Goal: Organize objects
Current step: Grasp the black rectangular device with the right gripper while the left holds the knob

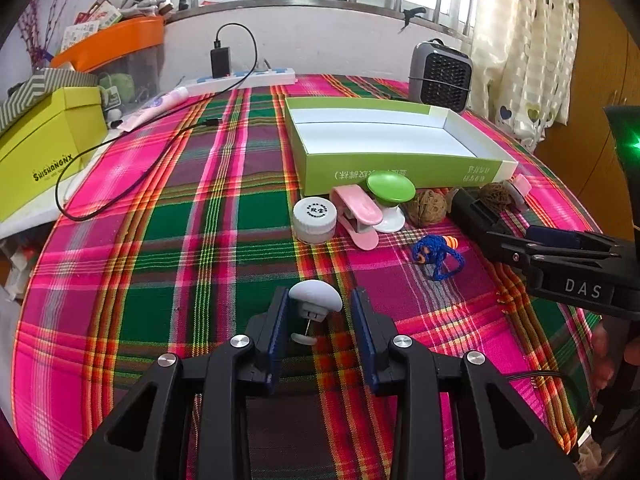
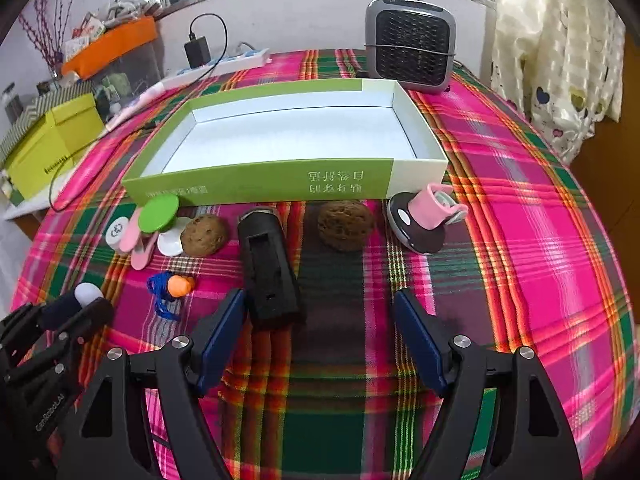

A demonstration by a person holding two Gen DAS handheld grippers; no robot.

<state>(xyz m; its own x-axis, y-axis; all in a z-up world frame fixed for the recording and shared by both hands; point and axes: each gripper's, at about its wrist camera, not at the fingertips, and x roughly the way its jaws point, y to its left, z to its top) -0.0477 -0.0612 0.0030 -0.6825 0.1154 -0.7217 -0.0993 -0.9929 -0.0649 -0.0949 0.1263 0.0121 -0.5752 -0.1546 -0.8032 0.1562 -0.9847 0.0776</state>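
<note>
Green-and-white box (image 2: 280,184): open-topped, interior bare, sitting at 12 o'clock on the plaid cloth (image 2: 520,240) covering the desk. Its near wall fronts a row of small items, several touching or nearly touching it.

Row, right wrist view, from 9 to 3 o'clock: white jar (image 2: 117,232), pink clip (image 2: 134,246), green-topped suction holder (image 2: 158,216), walnut (image 2: 204,235), black oblong case (image 2: 268,268), second walnut (image 2: 346,224), and a dark mushroom-shaped piece with a pink part on it (image 2: 424,216). A blue cord with an orange bead (image 2: 172,286) lies nearer, at 8 o'clock.

Left claw (image 1: 320,312): narrow gap, blue pads either side of a white mushroom-capped pin piece (image 1: 316,300); the cap touches the left pad, contact on the right pad cannot be confirmed.

Right claw (image 2: 320,312): jaws wide, nothing between the pads; the black case end lies just beside its left pad.

Open room: bare cloth from 3 to 5 o'clock of the right claw, and at 9 o'clock of the left claw. A fan heater (image 2: 410,56) stands behind the box's far right corner; a power strip (image 1: 240,78) and cable (image 1: 120,168) occupy the far left edge.
</note>
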